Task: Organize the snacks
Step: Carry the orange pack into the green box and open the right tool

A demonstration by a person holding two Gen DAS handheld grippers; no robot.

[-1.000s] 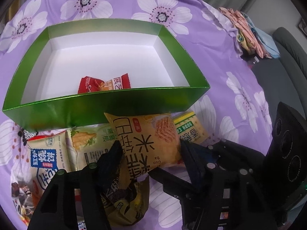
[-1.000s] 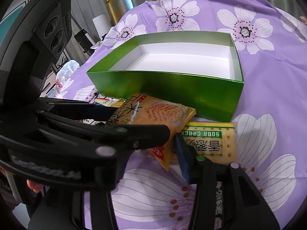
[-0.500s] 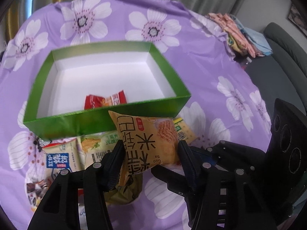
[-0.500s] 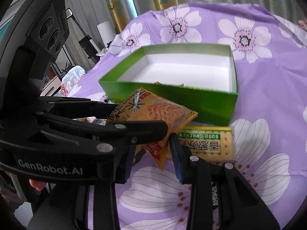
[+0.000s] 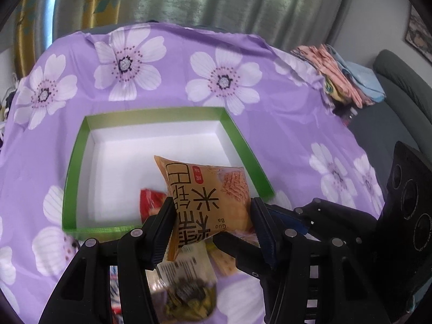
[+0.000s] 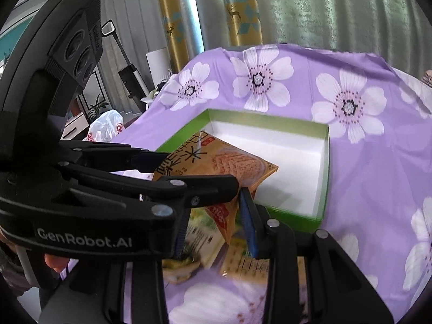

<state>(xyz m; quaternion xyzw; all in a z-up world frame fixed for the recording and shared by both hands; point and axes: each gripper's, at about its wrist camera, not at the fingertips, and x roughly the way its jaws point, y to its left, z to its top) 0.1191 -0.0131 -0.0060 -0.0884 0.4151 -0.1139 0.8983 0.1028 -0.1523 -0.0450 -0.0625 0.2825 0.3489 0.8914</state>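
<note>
Orange foil catches the light as the left gripper [image 5: 212,217] pinches a puffed rice-cracker packet [image 5: 208,199] between its two black fingers, holding it above the near wall of a shallow green box [image 5: 77,159] with a white inside. Large black Chinese characters run across the packet, with the small Latin words "Guo Ba" near its lower edge and a red seal at its top. A red sweet wrapper [image 5: 149,202] lies on the box floor, partly hidden behind the packet. Blurred snack packets [image 5: 186,283] sit on the purple, flower-printed tablecloth [image 5: 162,86] below the fingers. Folded cloths [image 5: 337,75] are stacked at the table's far right edge.

From the right wrist, the same orange packet [image 6: 224,167] hangs over the box's [image 6: 325,178] near left corner, clamped by the left tool, whose black frame reads "GenRobot.AI". The right gripper's [image 6: 216,229] blue-padded jaws stand apart, nothing between them but the packet's lower corner and a blurred green-and-yellow cracker pack [image 6: 243,262] lying beneath. A white plastic bag [image 6: 105,127] shows beyond the table.
</note>
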